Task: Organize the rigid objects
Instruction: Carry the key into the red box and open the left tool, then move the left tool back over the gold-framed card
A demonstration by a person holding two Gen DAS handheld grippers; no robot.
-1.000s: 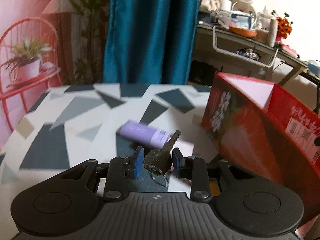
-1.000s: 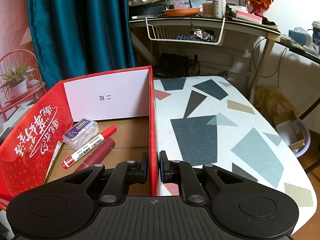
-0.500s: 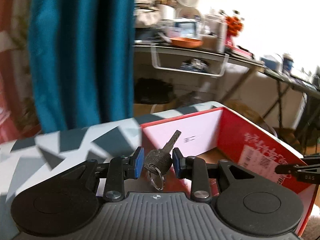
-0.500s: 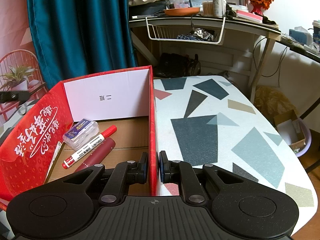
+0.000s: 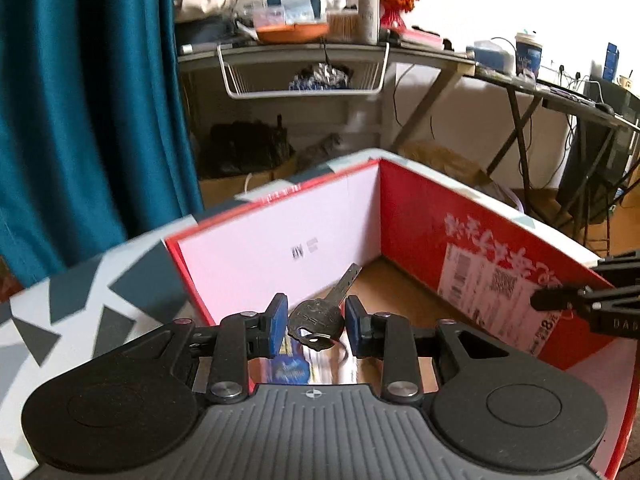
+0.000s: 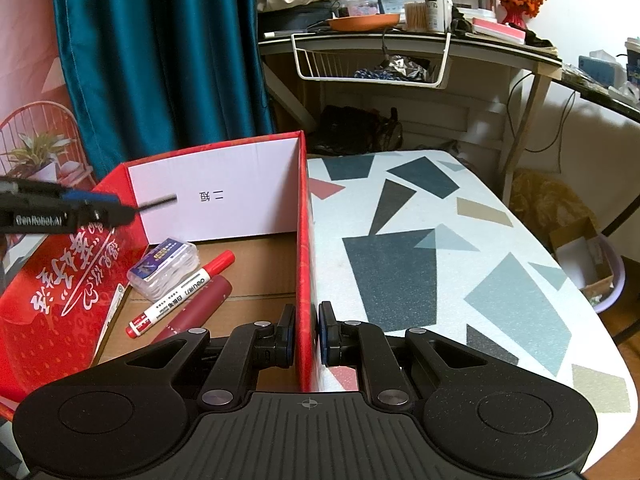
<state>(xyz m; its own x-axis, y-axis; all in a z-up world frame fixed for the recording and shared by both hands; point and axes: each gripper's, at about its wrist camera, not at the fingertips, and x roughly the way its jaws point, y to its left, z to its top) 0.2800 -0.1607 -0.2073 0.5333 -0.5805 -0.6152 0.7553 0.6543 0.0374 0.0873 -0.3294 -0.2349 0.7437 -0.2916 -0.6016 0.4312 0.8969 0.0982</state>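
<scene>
Readable text: "deli" on the red-capped marker (image 6: 182, 292), "GenRobot.AI" on the left gripper (image 5: 316, 330) body where it enters at left edge of right wrist view; white inner wall of the red box (image 6: 302, 248) carries two small printed characters; QR label on its red side wall. Inside the box, lower left of right view: clear plastic case (image 6: 164, 266), the marker, a dark red tube (image 6: 196, 310) touching it. Patterned table (image 6: 440, 240) on right, teal curtain (image 6: 160, 48) upper left, cluttered desk behind. Left gripper pinches the key (image 5: 320, 312) by its head, blade pointing forward, held above box interior. Right gripper (image 6: 307, 334) straddles the box's right wall, pads pressed on it.
</scene>
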